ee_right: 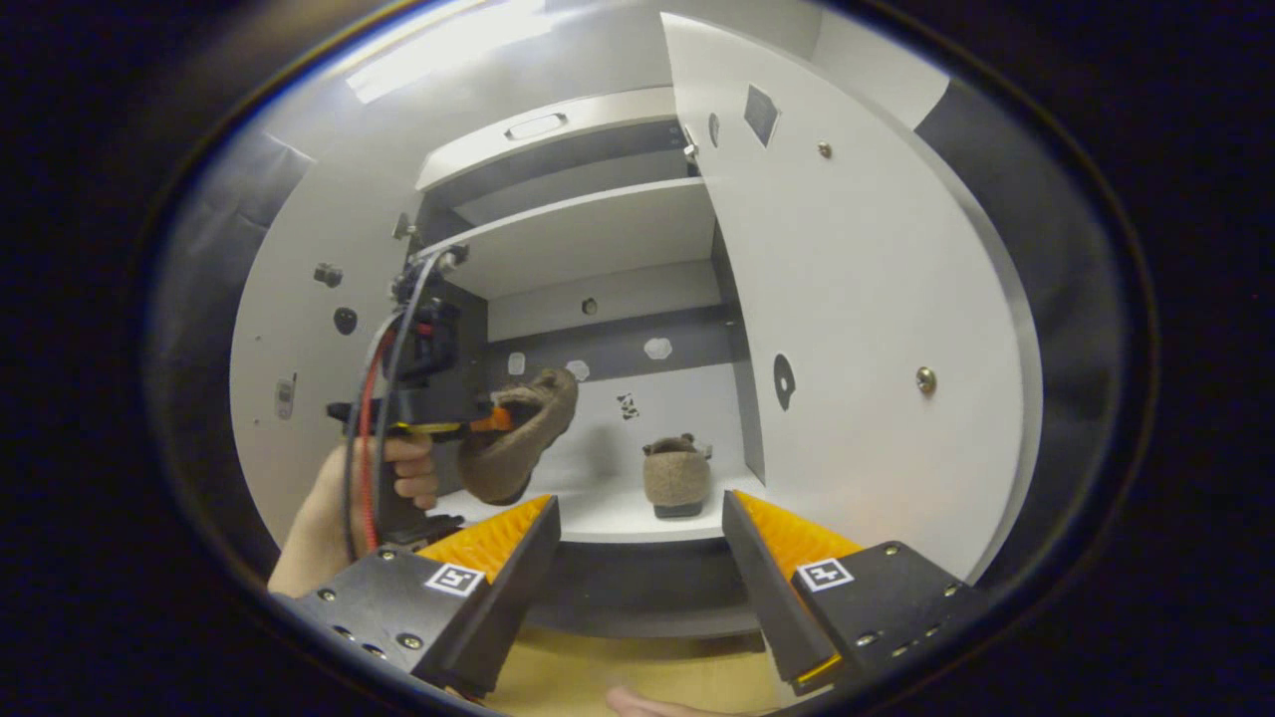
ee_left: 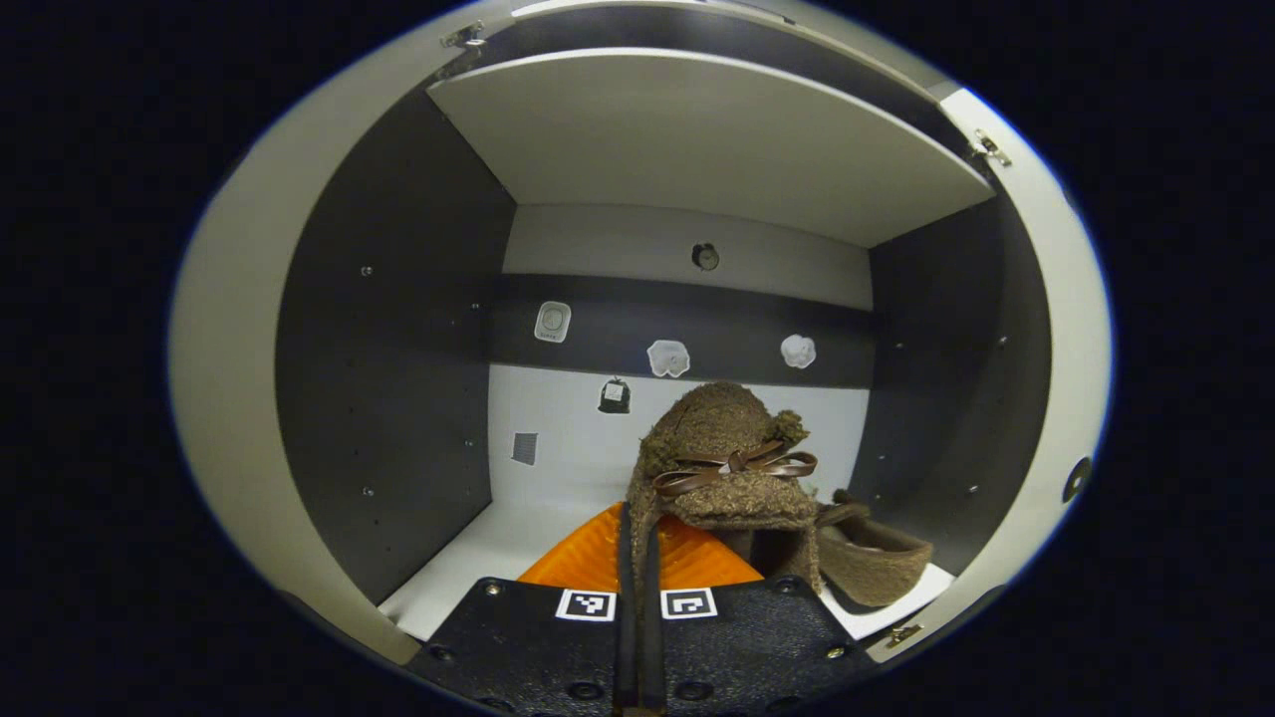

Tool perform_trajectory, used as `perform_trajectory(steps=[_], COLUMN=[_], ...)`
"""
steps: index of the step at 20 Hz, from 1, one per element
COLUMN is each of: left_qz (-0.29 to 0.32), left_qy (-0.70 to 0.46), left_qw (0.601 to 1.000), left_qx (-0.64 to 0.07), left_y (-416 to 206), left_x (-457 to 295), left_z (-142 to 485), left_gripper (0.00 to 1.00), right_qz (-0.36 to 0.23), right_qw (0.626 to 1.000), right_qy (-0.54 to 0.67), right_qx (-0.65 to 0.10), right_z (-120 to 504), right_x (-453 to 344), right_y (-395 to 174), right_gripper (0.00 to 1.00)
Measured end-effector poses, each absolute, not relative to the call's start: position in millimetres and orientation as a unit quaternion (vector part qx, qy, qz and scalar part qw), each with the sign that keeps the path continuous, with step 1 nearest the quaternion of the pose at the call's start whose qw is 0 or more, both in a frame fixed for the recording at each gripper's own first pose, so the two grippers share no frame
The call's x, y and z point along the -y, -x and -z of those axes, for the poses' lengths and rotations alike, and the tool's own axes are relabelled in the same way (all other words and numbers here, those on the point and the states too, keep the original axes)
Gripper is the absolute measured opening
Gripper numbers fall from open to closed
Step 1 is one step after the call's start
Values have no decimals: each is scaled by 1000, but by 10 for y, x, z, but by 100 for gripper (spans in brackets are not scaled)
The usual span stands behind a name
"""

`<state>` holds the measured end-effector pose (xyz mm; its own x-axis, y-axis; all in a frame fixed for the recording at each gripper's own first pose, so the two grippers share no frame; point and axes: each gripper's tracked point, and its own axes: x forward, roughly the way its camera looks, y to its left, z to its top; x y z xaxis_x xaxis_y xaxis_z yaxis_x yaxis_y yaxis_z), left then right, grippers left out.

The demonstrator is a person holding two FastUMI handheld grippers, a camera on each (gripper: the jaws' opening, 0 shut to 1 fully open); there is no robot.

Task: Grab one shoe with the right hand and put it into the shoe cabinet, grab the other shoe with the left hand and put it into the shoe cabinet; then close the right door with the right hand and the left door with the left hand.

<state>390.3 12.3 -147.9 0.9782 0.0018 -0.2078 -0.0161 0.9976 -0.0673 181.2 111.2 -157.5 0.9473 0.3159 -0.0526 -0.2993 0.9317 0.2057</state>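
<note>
A fuzzy brown shoe hangs pinched in the closed left tongs just above the shoe cabinet's white shelf, beside the other shoe resting there, while the right tongs gape empty outside.

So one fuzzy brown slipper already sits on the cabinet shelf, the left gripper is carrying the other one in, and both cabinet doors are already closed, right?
Not quite: the doors are open. The right gripper view shows the right door swung wide, with one slipper on the shelf and the left gripper holding the second slipper inside the cabinet. The rest is right.
</note>
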Motion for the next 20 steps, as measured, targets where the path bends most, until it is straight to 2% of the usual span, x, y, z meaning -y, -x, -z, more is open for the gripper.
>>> perform_trajectory(steps=[8, 10, 15, 17, 20], left_qz=[-44, -17, -10, -19, -1], left_qy=[30, 45, 40, 32, 31], left_qw=[988, 991, 992, 992, 994], left_qx=[-143, -127, -118, -119, -109], left_y=[-4220, -4324, -4312, -4312, -4289], left_x=[-315, -177, -187, -265, -266], left_z=[2140, 2081, 2097, 2109, 2027], left_gripper=[2, 4, 5, 8, 58], right_qz=[-157, -156, -145, -146, -137], right_qw=[984, 984, 985, 985, 988], right_qy=[-80, -85, -86, -84, -71], right_qx=[-12, -17, -25, -30, -31], right_z=[1555, 1579, 1651, 1691, 1687], right_x=[-1147, -1165, -1182, -1210, -1187], right_y=[-1744, -1752, -1687, -1603, -1488], right_gripper=[96, 96, 98, 98, 98])
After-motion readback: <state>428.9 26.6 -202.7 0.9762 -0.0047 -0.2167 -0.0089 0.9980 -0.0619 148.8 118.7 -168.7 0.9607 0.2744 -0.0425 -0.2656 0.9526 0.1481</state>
